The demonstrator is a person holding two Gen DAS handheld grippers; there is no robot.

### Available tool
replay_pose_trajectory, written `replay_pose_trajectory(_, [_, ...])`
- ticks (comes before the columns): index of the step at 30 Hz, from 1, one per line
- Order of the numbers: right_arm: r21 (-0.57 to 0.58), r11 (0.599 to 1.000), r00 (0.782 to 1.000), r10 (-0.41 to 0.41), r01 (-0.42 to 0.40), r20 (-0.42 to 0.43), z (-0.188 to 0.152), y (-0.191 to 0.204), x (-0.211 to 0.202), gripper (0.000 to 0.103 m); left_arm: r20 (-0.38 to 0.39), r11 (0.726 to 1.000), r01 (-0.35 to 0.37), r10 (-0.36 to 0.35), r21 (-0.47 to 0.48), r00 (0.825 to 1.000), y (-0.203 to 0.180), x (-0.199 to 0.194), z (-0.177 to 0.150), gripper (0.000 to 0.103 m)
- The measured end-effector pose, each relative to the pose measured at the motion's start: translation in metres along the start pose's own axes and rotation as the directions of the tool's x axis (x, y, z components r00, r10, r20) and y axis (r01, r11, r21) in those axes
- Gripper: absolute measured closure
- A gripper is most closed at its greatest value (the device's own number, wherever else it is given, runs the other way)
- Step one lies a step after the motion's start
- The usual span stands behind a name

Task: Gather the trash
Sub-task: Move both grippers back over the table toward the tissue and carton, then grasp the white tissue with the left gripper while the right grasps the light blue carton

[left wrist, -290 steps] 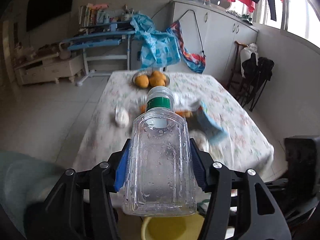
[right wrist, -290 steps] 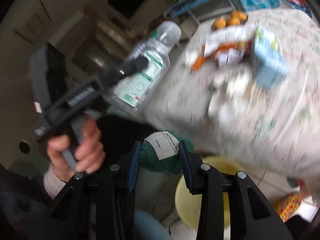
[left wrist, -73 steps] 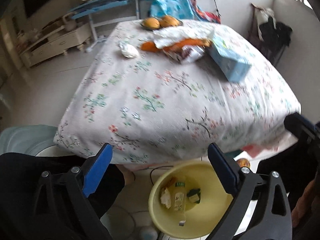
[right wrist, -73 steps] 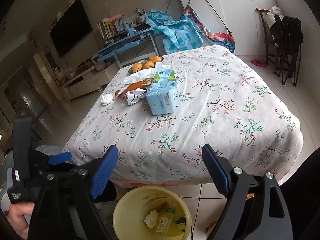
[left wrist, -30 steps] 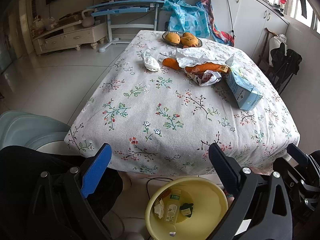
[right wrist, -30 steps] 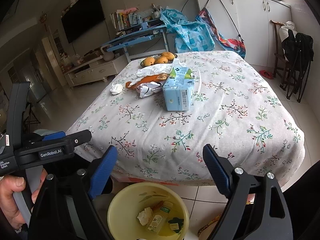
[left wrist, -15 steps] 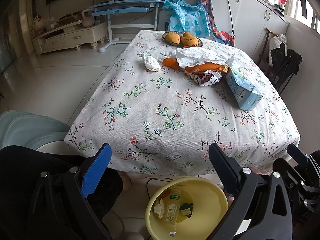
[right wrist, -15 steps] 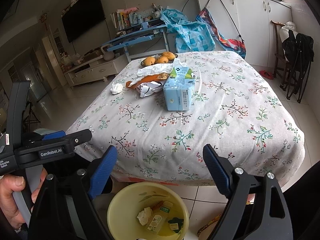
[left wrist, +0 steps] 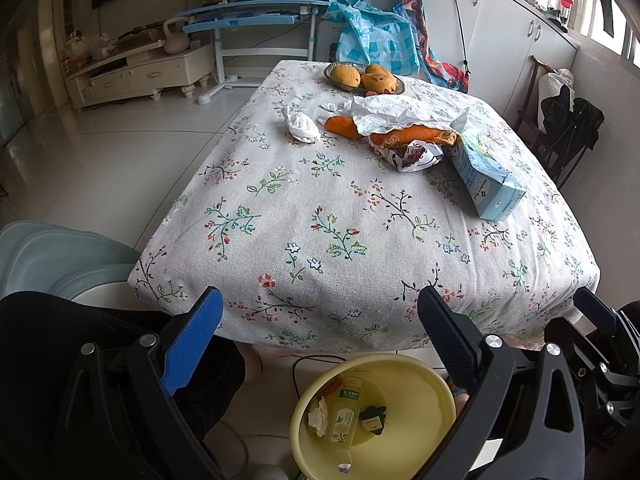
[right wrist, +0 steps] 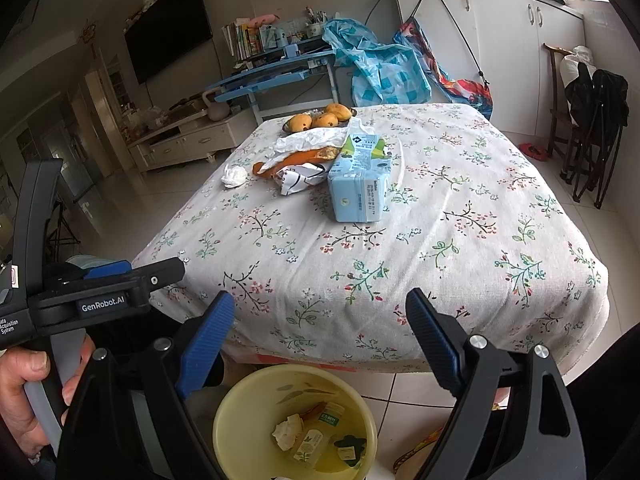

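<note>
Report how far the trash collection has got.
Done: the round yellow plastic bin already holds a clear plastic bottle, a white tissue wad and a dark green scrap. In hand: nothing; the left claw and right claw are open. Left: the crumpled white tissue, white paper wrapper and light blue carton on the floral tablecloth.

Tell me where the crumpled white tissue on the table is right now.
In the left wrist view the crumpled white tissue lies alone on the floral tablecloth, far left part, just left of the orange wrapper and nearer than the fruit plate.
</note>
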State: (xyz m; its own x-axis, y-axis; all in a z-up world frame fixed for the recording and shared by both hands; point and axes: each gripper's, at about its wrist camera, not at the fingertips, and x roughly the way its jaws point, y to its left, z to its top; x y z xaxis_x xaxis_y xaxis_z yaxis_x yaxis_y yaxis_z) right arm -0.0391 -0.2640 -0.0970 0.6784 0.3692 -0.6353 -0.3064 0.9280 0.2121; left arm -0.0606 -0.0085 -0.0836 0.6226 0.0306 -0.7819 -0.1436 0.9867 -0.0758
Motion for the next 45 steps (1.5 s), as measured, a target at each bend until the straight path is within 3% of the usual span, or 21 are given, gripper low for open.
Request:
replay_pose_trajectory(11, [-0.002,1.0,1.0,0.002,-0.002,0.003,0.0,0.0,-0.001,0.019,0.012,1.0,0.005,-0.005,-0.017,1.0,0.002,-0.001,0.002,0.008])
replay_pose_trajectory(18, [-0.027,1.0,0.998,0.016,-0.014,0.061,0.02,0.004,-0.012,0.013,0.044,0.993,0.01,-0.005,-0.121,0.999,0.024,-0.005,0.017,0.008])
replay_pose_trajectory(23, [-0.012,1.0,0.998,0.024,-0.024,0.055,0.031,-0.006,-0.002,0.013,0.066,0.984,-0.01,0.022,-0.18,0.998,0.038,0.0,0.04,0.008])
replay_pose_trajectory(29, [0.04,0.998,0.998,0.036,-0.038,0.046,0.052,-0.02,0.015,0.013,0.052,0.986,-0.056,0.065,-0.158,0.997,0.038,0.026,0.081,0.008])
replay_pose_trajectory(34, [0.005,0.999,0.999,0.04,-0.041,0.017,0.068,-0.013,0.037,0.013,0.013,0.988,-0.096,0.098,-0.117,0.995,0.03,0.064,0.119,0.008])
replay_pose_trajectory(41, [-0.016,1.0,0.999,-0.025,0.024,-0.048,0.086,-0.013,0.086,0.013,-0.038,0.982,-0.168,0.165,-0.082,0.986,0.028,0.115,0.152,0.008])
replay_pose_trajectory(45, [-0.005,0.998,0.996,-0.059,0.059,-0.067,0.087,-0.019,0.102,0.013,-0.067,0.982,-0.175,0.17,-0.068,0.983,0.027,0.135,0.158,0.008])
